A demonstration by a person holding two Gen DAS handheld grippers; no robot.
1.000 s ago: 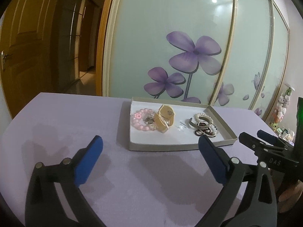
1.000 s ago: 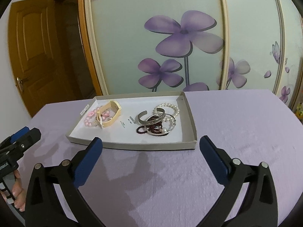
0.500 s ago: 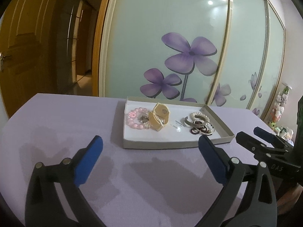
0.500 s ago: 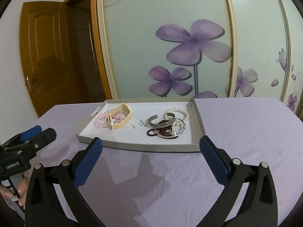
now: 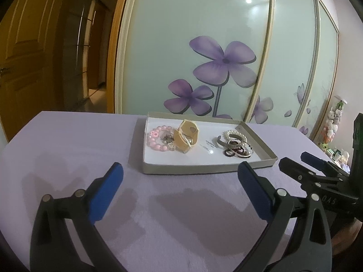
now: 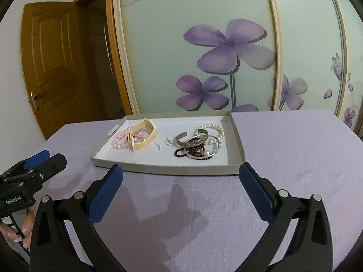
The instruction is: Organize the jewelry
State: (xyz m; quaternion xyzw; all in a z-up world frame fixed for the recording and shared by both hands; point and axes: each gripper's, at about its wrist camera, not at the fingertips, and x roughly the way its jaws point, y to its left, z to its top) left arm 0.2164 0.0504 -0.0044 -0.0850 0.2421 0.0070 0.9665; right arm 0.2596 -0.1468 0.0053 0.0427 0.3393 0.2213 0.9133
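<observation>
Jewelry tray (image 6: 168, 170) on lilac tablecloth (image 6: 295, 158), before floral sliding doors (image 6: 226, 45). Left gripper (image 5: 180, 176) and right gripper (image 6: 180, 176) level, short of tray, spread wide, holding nothing.

Lavender tablecloth (image 6: 295, 158) covers the table. Behind it: frosted sliding wardrobe doors (image 6: 204, 22) printed with purple flowers (image 6: 229, 45), cream-and-gold frames. Brown panelled wooden door (image 6: 52, 68) stands at left, with metal handle (image 6: 34, 99). Small plush toys (image 5: 333, 124) at far right, blurred.
</observation>
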